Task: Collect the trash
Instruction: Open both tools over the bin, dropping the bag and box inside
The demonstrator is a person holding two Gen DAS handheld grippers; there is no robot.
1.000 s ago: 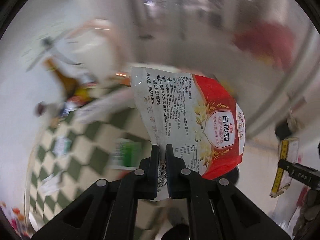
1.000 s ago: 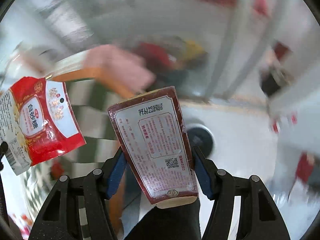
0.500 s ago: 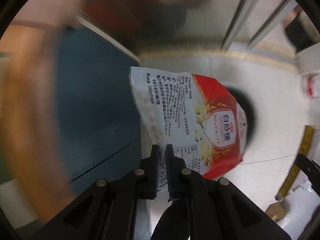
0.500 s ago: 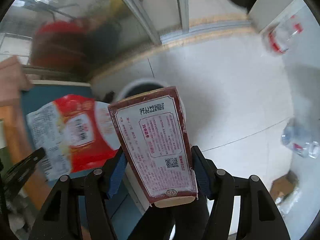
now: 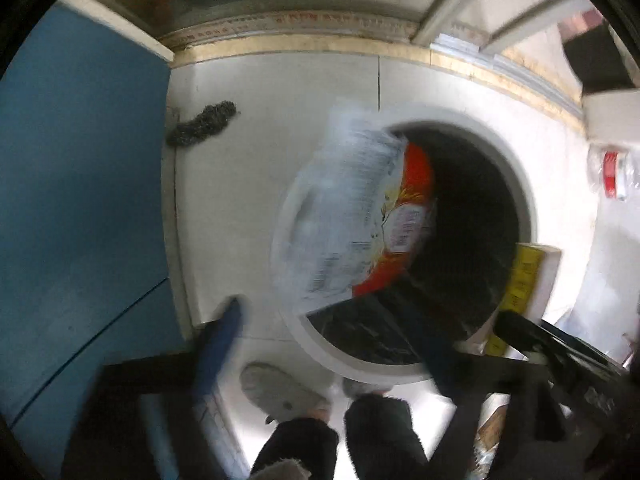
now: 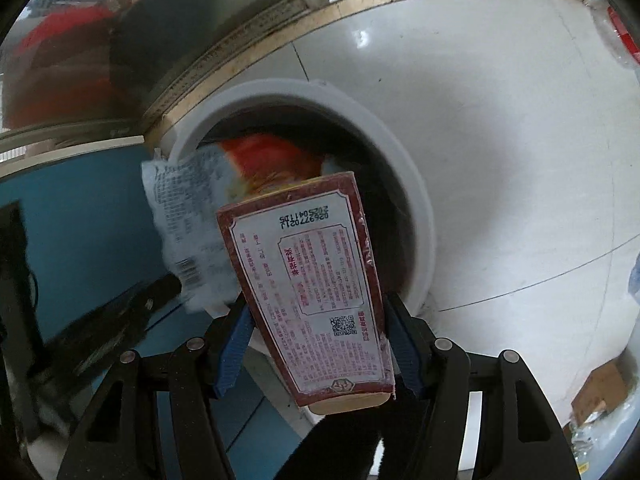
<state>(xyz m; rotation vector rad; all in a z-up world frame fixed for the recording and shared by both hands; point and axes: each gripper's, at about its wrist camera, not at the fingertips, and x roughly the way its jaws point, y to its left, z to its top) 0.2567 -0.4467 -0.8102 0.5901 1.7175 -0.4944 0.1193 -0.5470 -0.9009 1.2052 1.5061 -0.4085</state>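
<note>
Fingers [image 5: 218,344] of the left gripper [image 5: 328,344] stand wide apart, blurred, with nothing between them; the blue pads frame the near rim of the bin [image 5: 520,184]. The bag [image 5: 360,216], red and white with printed text, is free of that gripper and smeared by motion, lying across the left part of the bin's mouth, its white end over the rim and its red end over the dark liner inside. The right gripper [image 6: 320,336] is clamped on the carton [image 6: 312,292], a dark red box with a white printed label and a QR code, its blue pads pressing the two long sides; the carton stands upright between them, in front of the bin's opening and above its near rim. In the right wrist view the bag shows behind and left of the carton, partly inside the bin. The bin is round with a pale rim and stands on a pale tiled floor [image 6: 500,140]. Left of the bin is a blue panel [image 5: 80,180]. Beyond the bin, on the floor, lies a dark fuzzy thing [image 5: 202,123]. Just this side of the bin, a shoe [image 5: 280,396] and dark trouser legs show. A yellow-edged object [image 5: 522,284] leans at the bin's right side.
</note>
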